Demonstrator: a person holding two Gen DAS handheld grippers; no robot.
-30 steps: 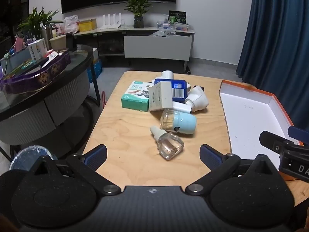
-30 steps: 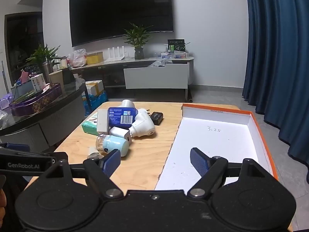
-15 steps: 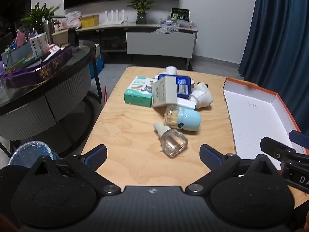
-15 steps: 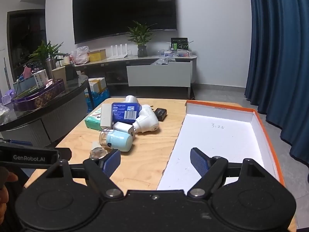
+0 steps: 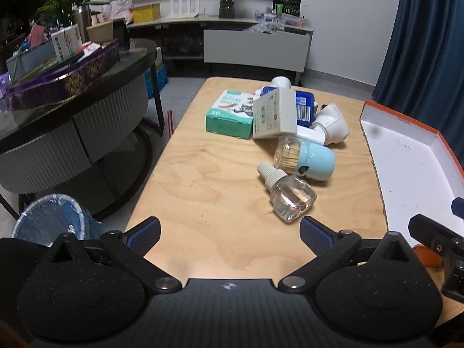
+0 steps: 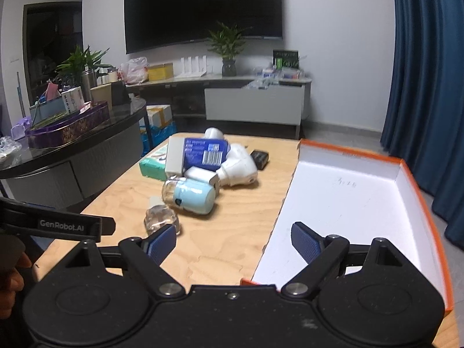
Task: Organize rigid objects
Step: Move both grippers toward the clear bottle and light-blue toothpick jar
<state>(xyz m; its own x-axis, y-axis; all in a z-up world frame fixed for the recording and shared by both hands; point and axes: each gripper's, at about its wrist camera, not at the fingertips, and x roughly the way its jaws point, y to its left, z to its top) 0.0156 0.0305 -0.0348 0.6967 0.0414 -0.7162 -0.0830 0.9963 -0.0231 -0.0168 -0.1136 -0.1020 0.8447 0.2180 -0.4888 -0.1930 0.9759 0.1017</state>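
Clear glass refill bottle [image 5: 291, 195] lying on its side nearest both empty, wide-apart grippers [image 5: 230, 232] [image 6: 233, 239], left of the orange-rimmed box [image 6: 417, 191] — probably rigid, slick, breakable, best pinched across flat body sides; right jaws just opening.

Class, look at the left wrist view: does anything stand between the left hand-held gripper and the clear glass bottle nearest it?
Nothing visible does: only bare wooden table lies between the open left hand-held gripper and the clear glass bottle.
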